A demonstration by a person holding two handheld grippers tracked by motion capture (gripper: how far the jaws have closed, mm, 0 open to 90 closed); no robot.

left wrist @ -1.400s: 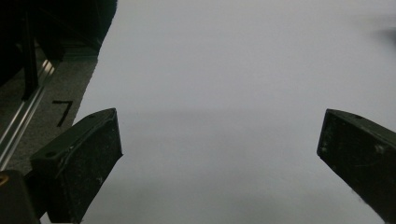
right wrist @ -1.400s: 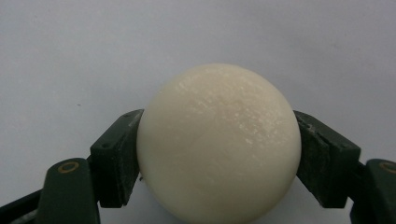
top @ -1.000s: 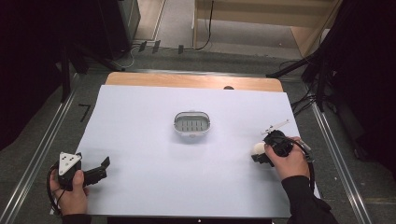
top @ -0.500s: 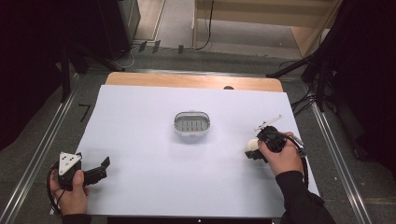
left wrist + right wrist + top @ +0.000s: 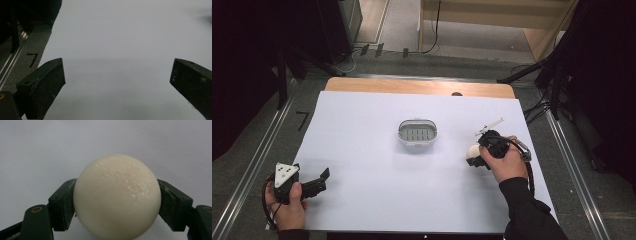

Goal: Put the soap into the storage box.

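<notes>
A cream-white ball [image 5: 117,196] sits between the two jaws of my right gripper [image 5: 117,205], which is shut on it. In the high view the ball [image 5: 473,152] shows at the right of the white sheet, just left of the right gripper [image 5: 477,157] and the hand holding it. A small oval grey dish [image 5: 417,132] with a ribbed inside stands in the middle of the sheet, well left of the ball. My left gripper [image 5: 323,179] rests near the sheet's front left corner, jaws wide open over bare sheet [image 5: 115,72] with nothing between them.
A white sheet [image 5: 377,175] covers most of the wooden table [image 5: 412,86]. Metal rails [image 5: 257,150] run along both sides. Cables and dark stands lie on the floor behind the table. A black corner mark [image 5: 32,58] sits on the grey surface left of the sheet.
My right gripper has carried the ball a little to the left and toward the dish. The left gripper has stayed where it was.
</notes>
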